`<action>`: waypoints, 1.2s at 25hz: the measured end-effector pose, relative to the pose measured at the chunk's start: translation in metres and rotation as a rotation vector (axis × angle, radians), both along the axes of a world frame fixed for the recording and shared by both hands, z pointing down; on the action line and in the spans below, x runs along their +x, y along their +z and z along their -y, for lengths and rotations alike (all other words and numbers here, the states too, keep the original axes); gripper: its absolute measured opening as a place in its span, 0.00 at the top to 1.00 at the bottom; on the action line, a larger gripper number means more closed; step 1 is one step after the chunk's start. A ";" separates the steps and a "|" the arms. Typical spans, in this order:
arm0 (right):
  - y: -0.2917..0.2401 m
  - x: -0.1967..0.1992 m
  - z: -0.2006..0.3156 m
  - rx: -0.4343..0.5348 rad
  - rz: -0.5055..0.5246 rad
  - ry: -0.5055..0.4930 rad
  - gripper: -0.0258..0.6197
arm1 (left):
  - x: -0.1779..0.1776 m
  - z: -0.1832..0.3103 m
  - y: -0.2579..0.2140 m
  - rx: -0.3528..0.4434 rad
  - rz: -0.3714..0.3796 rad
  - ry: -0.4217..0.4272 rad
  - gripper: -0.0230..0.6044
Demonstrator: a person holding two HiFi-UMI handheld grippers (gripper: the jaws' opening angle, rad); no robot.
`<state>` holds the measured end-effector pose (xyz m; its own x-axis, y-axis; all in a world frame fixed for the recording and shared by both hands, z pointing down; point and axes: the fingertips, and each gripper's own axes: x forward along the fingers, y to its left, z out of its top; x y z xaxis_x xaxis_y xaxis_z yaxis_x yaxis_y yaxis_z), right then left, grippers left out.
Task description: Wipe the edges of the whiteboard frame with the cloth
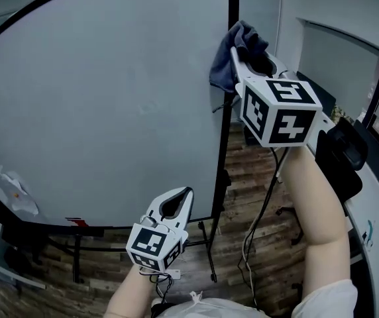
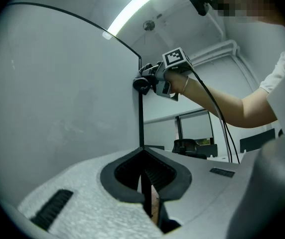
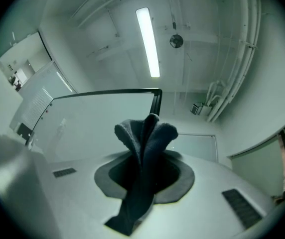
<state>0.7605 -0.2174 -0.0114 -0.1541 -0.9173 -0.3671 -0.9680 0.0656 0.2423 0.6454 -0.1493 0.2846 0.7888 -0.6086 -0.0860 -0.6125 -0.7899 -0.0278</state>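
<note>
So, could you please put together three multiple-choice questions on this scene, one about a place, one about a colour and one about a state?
1. Where does the cloth meet the whiteboard frame?
A. On its bottom edge
B. High on its right upright edge
C. On its left edge

2. What colour is the cloth?
A. Dark blue
B. Yellow
C. White

3. How is the right claw?
A. Open and empty
B. Shut on the cloth
C. Shut on a marker

Answers:
1 B, the head view shows the cloth against the upright edge, high up.
2 A, the head view shows it dark blue.
3 B, the right gripper view shows the cloth pinched between the jaws.
</note>
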 end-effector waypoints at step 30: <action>0.298 0.016 -0.004 -0.356 0.068 0.010 0.85 | 0.032 -0.016 0.111 -0.149 0.069 0.043 0.93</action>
<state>0.7767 -0.2133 0.2863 -0.1304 -0.9909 -0.0331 -0.9821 0.1245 0.1411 0.6771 -0.1335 0.3957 0.8154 -0.5760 0.0578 -0.5786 -0.8140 0.0506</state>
